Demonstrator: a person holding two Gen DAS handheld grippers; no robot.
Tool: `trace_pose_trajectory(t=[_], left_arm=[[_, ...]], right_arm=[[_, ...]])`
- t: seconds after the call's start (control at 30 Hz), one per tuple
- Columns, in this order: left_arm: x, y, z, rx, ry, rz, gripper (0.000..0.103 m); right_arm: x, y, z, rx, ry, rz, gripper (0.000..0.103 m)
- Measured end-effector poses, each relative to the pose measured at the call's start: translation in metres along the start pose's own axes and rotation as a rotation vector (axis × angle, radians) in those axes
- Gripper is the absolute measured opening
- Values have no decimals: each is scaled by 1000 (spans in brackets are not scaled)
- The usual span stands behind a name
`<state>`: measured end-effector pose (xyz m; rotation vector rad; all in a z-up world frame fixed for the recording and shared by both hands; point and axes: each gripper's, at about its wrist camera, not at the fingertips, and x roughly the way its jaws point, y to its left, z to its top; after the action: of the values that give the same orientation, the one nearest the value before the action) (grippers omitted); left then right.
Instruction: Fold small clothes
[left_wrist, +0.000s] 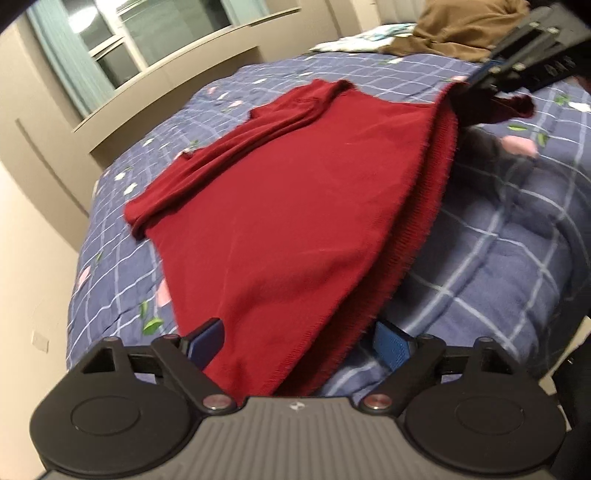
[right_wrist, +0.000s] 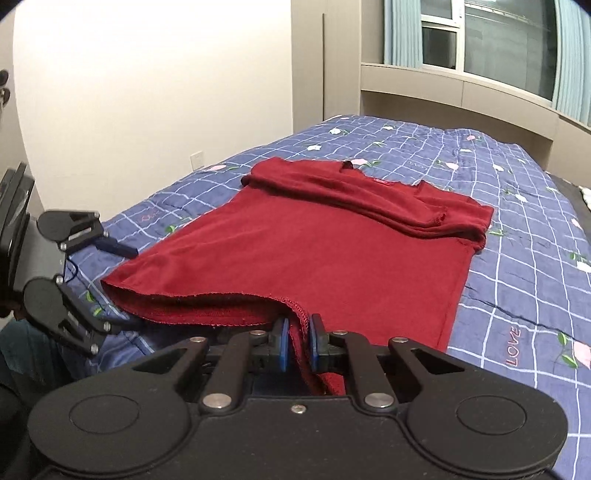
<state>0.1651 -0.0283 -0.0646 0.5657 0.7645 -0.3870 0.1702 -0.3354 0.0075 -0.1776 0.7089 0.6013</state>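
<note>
Bed (right_wrist: 517, 295): I am working at its near edge; the checked quilt is carrying everything, and a brown garment (left_wrist: 461, 26) is lying at a far corner.
Shirt (right_wrist: 314, 251): the red shirt is lying flat mid-bed, sleeves folded across the collar end, hem toward me at the near edge.
Hem: it is rising off the quilt where I am pinching it, sagging between my two grippers.
Right gripper (right_wrist: 297, 341): I am clamping the hem's corner between the blue pads, jaws nearly closed with cloth bunched through them.
Left gripper (left_wrist: 295, 343): my jaws are standing wide apart with the hem's other corner draped between them; neither pad is pressing the cloth, so I am judging it as not gripped.
Step in hand: I am judging this as taking both hem corners before carrying the hem up to the collar end.
Doing it well: I should be closing the left jaws on both layers, matching heights, keeping the hem taut and level, then laying it square on the sleeves.
Risk: lifting one-sided would be skewing the fold.
</note>
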Motion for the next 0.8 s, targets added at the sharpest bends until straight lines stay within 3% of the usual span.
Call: trace_pose_trajectory(t=[0.2,0.33,0.53,0.73,0.8], left_arm=[[6,-13,2,39,-8,22,92],[9,-22,7,55,-22,96,88],[13,-41,13,129,-67,104,90],[25,-57,29,83,-99,146,90],[28,-58,35,67,-106,172,85]], right_arm=[[-6,-4,-1,19,-12,-2,12],[-8,-3,0,20,-13,1,12],[-9,-2,0,20,-14,7,12],[-9,-1,2,12,-14,11,12],[-10,-2,1,10,-12,9,12]])
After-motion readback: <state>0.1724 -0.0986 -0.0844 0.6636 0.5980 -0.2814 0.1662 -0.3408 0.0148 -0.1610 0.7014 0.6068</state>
